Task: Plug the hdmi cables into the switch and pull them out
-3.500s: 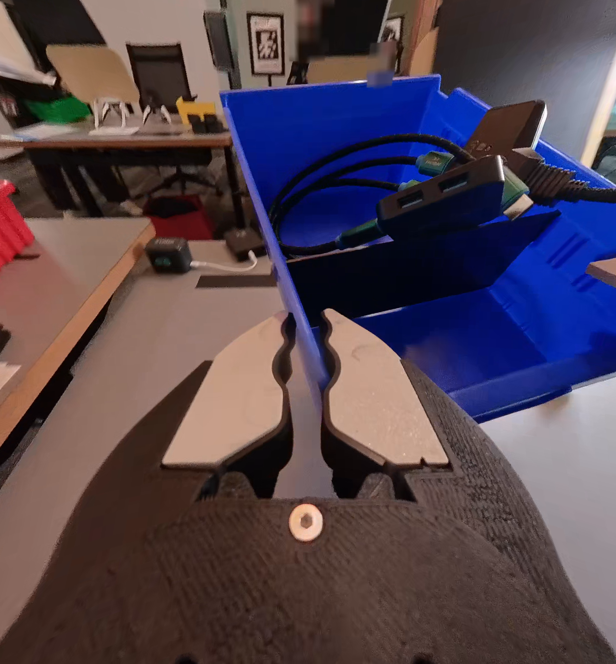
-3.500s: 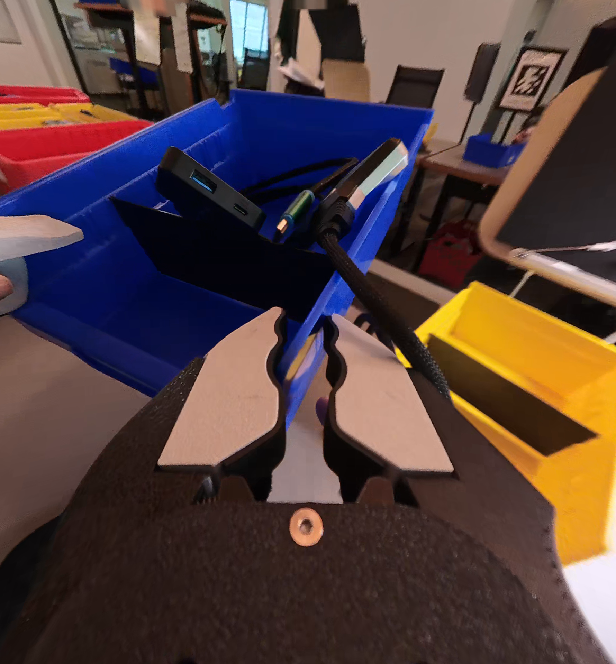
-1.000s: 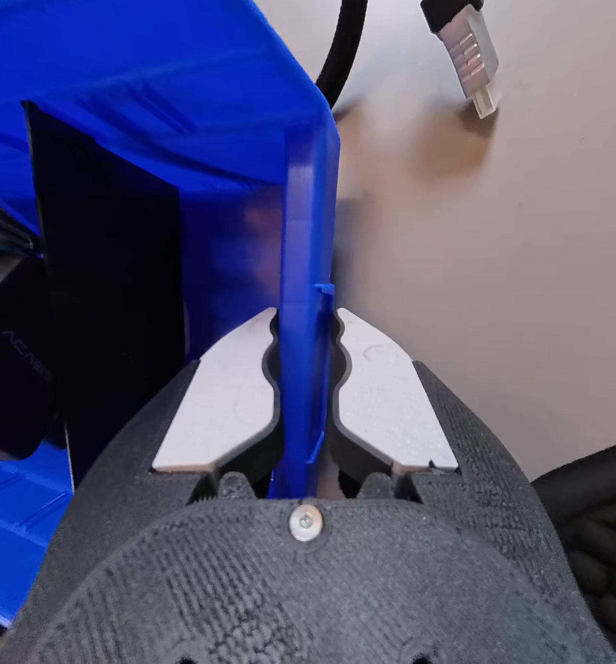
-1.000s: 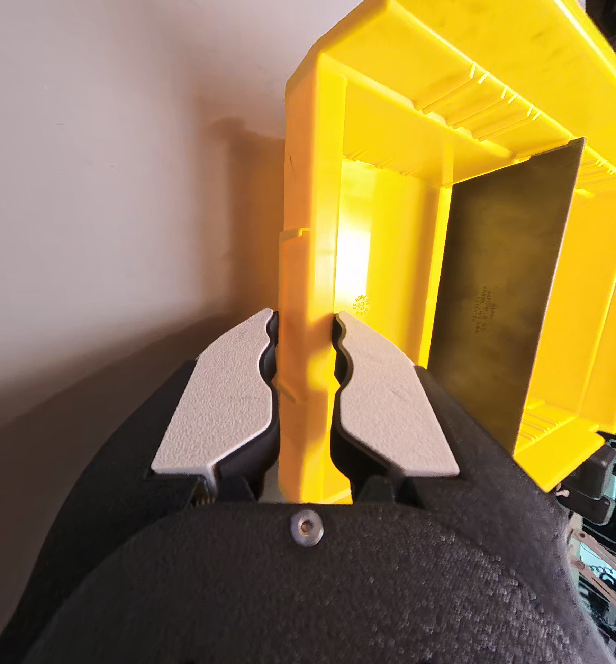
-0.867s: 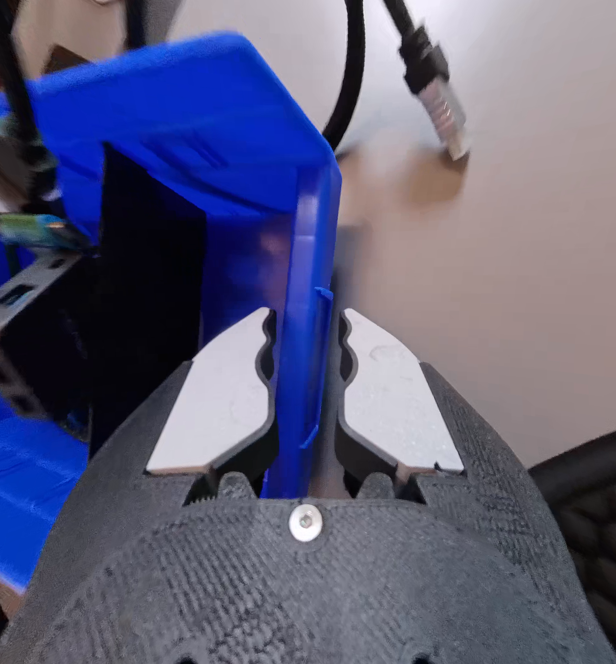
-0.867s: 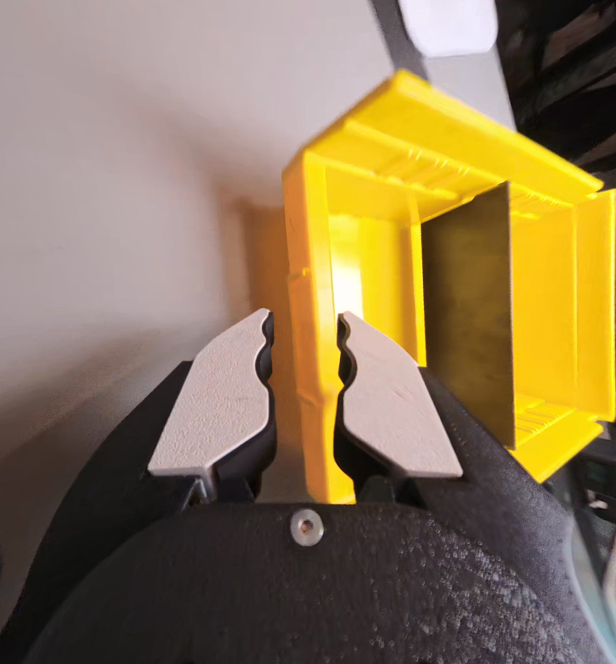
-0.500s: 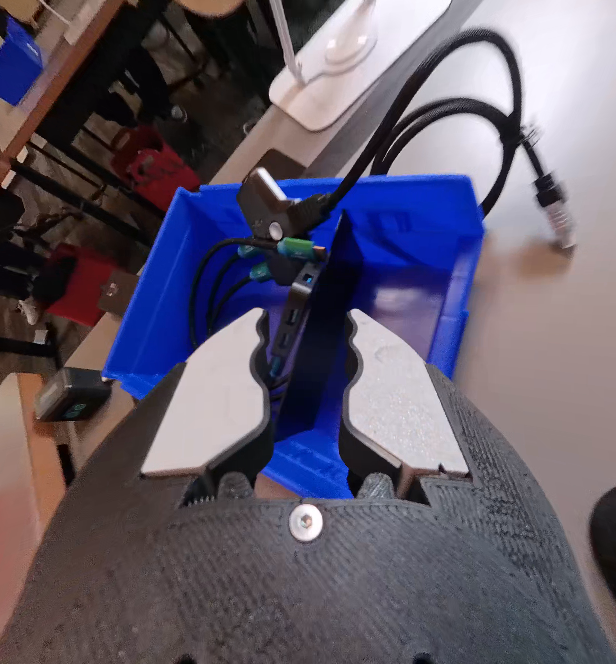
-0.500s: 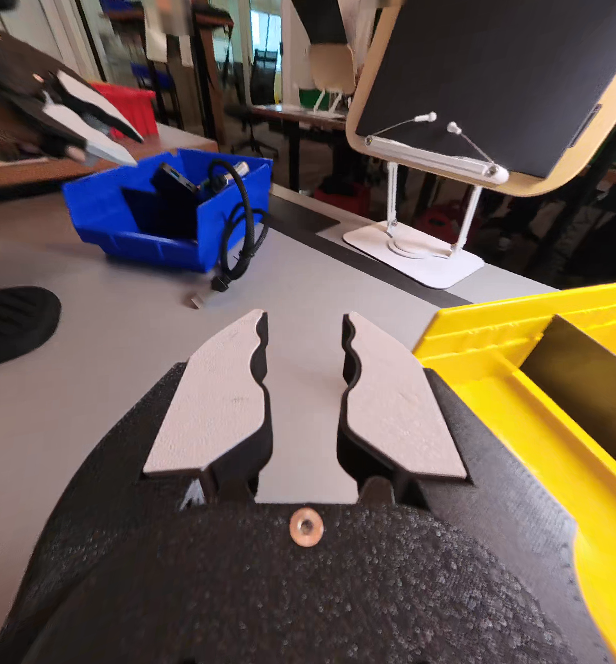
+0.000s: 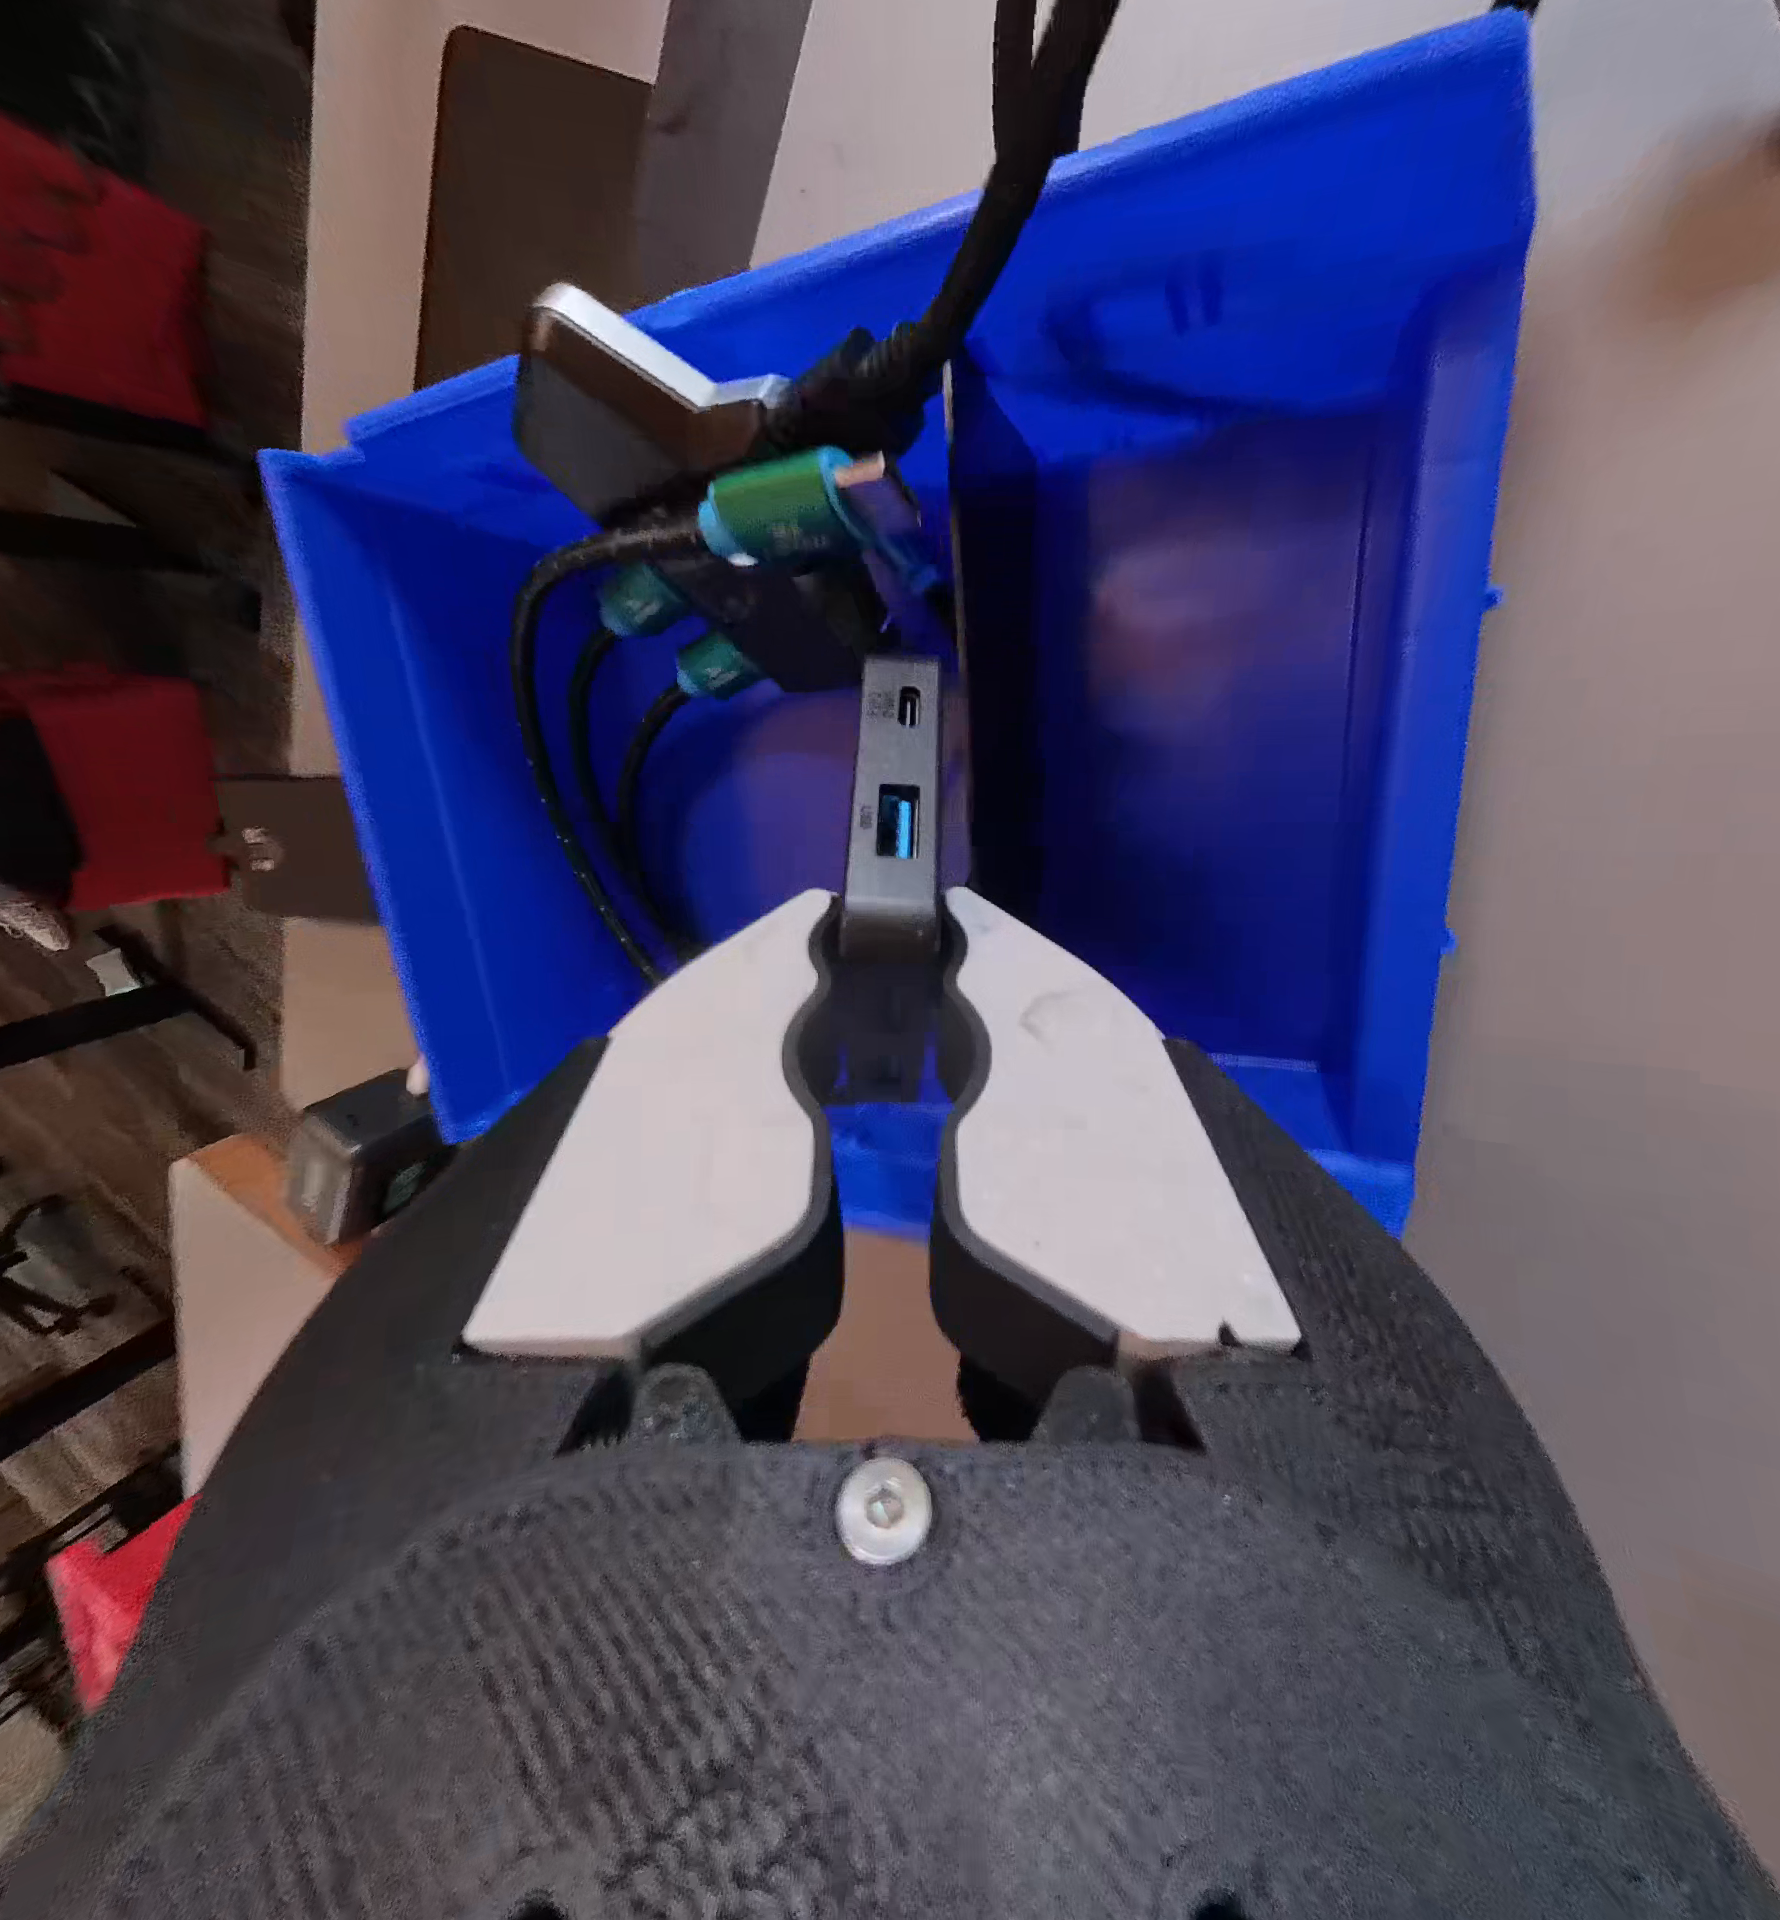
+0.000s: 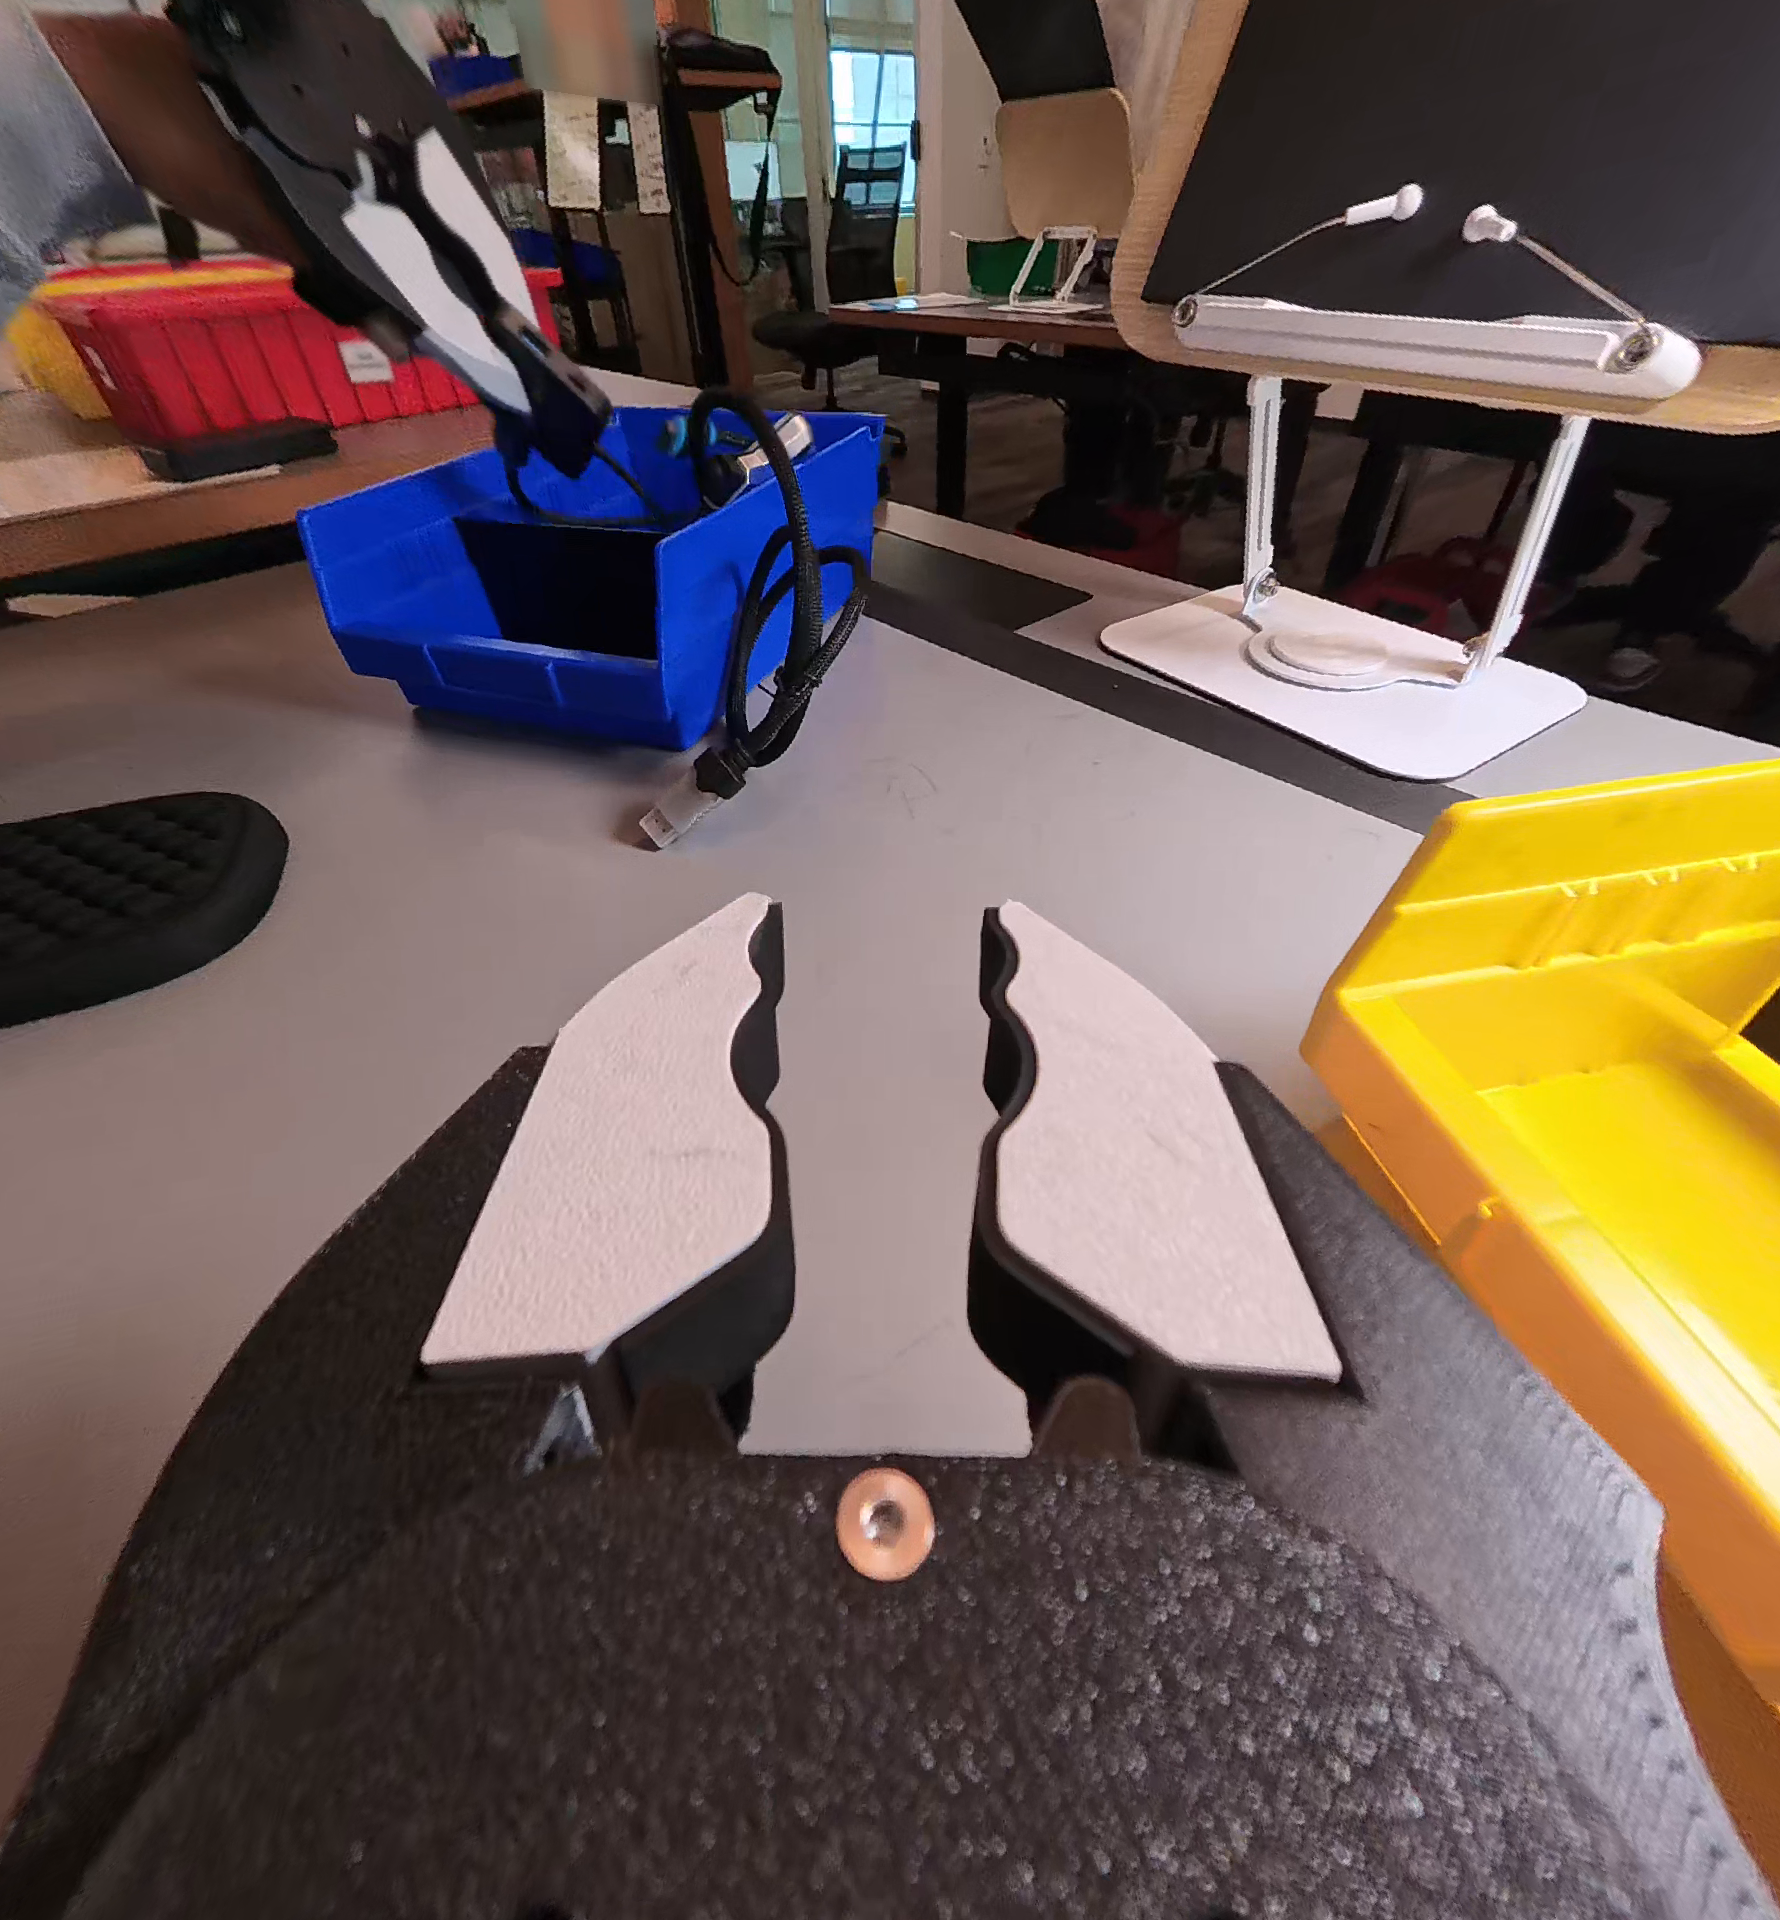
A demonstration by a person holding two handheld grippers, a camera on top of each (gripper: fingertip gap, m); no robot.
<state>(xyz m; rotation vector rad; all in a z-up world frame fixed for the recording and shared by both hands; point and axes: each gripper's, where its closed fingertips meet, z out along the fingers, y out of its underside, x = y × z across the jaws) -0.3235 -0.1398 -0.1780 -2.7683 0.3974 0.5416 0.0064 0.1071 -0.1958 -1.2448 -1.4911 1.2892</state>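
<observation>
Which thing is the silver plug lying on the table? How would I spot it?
Find the blue bin on the grey table. A black braided cable spills over its side, ending in the silver plug on the tabletop. It is the only plug outside the bin.

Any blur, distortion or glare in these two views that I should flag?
Left wrist view: motion blur smears the blue bin edges and background, while the left gripper and the switch it grips stay fairly sharp. Right wrist view: mostly sharp; wide-angle bending at the edges, slight blur on the distant left gripper, bright windows at the back, soft shadow under the cable.
</observation>
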